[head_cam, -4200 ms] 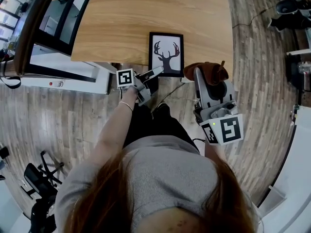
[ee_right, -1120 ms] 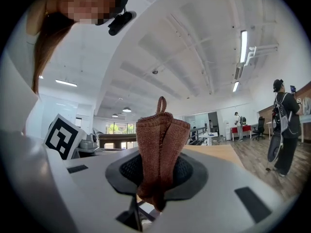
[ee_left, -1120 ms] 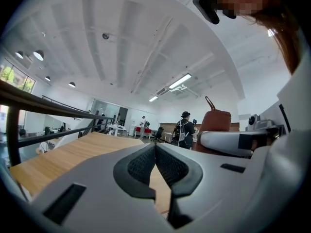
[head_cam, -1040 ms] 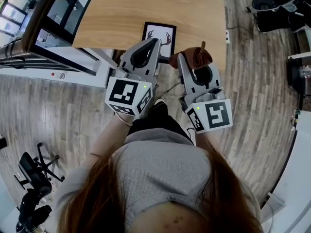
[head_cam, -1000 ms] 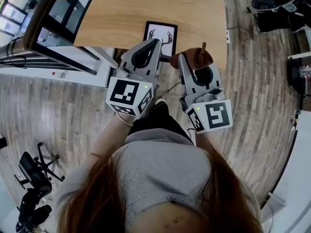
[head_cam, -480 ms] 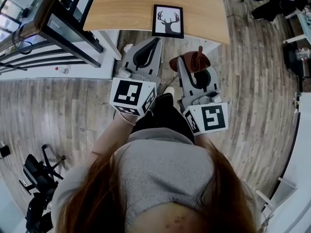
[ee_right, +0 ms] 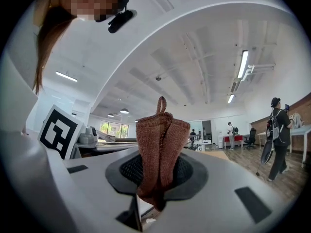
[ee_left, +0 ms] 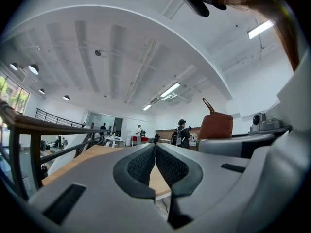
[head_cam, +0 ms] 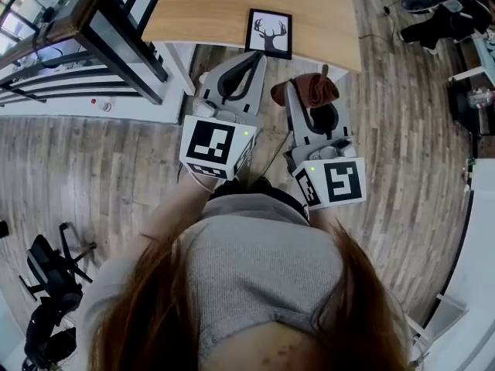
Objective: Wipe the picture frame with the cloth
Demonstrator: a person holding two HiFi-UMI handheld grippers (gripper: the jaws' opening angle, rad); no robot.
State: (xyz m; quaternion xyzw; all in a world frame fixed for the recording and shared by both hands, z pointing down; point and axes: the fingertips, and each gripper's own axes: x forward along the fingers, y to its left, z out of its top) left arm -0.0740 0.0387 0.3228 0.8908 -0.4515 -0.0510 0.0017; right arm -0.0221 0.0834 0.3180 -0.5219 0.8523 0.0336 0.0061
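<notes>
Picture frame (head_cam: 269,33), showing deer antlers, sits at the near edge of a wooden table (head_cam: 209,6), untouched. Short of it, side by side, the left gripper (ee_left: 155,152) has its jaws pressed together and empty, while the right gripper (ee_right: 156,171) is clenched on a bunched brown cloth (ee_right: 160,135).

No legible text, label, brand, number or sign anywhere in view.

Wooden table (head_cam: 224,6) (plank floor (head_cam: 100,176) below)
</notes>
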